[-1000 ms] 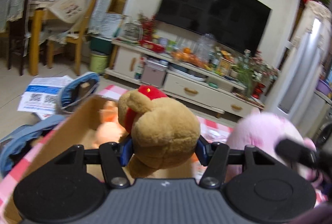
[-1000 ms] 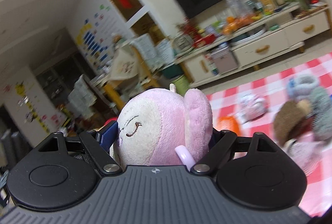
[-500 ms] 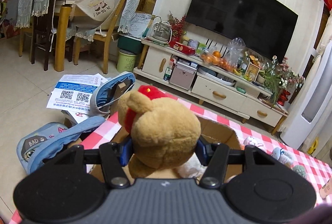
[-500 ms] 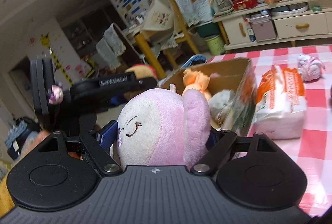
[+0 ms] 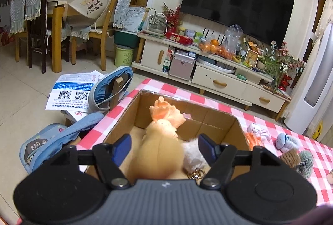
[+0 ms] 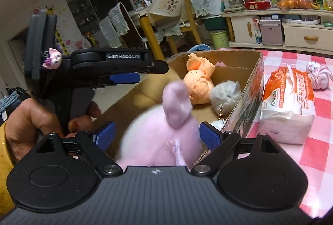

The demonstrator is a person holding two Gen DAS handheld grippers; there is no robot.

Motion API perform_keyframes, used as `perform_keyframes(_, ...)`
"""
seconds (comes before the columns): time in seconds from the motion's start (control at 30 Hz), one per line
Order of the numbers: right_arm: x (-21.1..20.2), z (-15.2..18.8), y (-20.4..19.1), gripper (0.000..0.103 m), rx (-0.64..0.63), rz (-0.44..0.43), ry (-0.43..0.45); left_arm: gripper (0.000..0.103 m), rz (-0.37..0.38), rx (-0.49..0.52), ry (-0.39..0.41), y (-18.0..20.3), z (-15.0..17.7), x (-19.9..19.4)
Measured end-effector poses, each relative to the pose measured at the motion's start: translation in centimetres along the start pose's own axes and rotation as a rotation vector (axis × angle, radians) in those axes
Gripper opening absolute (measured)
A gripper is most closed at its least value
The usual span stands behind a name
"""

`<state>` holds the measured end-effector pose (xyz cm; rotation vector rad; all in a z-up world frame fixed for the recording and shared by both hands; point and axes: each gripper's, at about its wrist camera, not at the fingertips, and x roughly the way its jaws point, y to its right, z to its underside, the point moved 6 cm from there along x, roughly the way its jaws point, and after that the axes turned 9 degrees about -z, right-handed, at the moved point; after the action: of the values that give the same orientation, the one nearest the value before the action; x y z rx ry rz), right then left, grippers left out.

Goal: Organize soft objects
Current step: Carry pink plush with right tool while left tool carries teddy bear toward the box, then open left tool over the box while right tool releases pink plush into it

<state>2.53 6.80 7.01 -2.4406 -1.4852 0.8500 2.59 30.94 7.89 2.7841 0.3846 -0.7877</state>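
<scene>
An open cardboard box (image 5: 216, 115) (image 6: 257, 79) stands on the red-checked table. Inside lie an orange plush (image 5: 166, 118) (image 6: 198, 83) and a small grey fluffy toy (image 5: 192, 155) (image 6: 225, 95). My left gripper (image 5: 164, 146) is open over the box with a tan plush (image 5: 156, 160) between its spread blue pads, apart from them. It also shows in the right wrist view (image 6: 124, 77). My right gripper (image 6: 157, 135) is open; the blurred pink plush (image 6: 164, 137) sits between its pads over the box, untouched by them.
An orange-and-white tissue pack (image 6: 289, 102) lies right of the box. Small soft toys (image 5: 258, 132) (image 5: 288, 139) (image 6: 319, 77) lie on the tablecloth further right. Blue bags (image 5: 62, 133) and papers (image 5: 70, 93) lie on the floor at left. A TV cabinet (image 5: 218, 79) stands behind.
Both grippers have opened. The brown bear has left the left gripper's pads and the pink plush has dropped free of the right gripper's pads, turning as it falls toward the box.
</scene>
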Motion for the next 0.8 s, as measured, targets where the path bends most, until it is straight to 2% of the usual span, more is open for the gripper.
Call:
perform_keyframes(0.17, -2.7, -0.7, -1.2, 0.103, -0.039, 0.006, 0.062, 0.072, -0.003, -0.005, 0.008, 0.4, -0.1, -0.3)
perform_keyframes(0.5, -7.5, -1.8, 0.4, 0.103, 0.034, 0.091, 0.201, 0.072, 0.018, 0.018, 0.026, 2.2, 0.1, -0.7)
perform_keyframes(0.6, -8.3, -1.4, 0.8, 0.103, 0.049, 0.111, 0.226, 0.073, 0.03, -0.015, 0.052, 2.8, 0.1, -0.8)
perform_keyframes(0.63, -8.3, -1.5, 0.8, 0.103, 0.052, 0.116, 0.233, 0.077, 0.037, -0.031, 0.057, 3.0, 0.1, -0.8)
perform_keyframes(0.8, -8.7, -1.1, 1.0, 0.103, 0.051, 0.143, 0.256, 0.079, 0.002, -0.044, 0.009, 3.9, 0.8, 0.7)
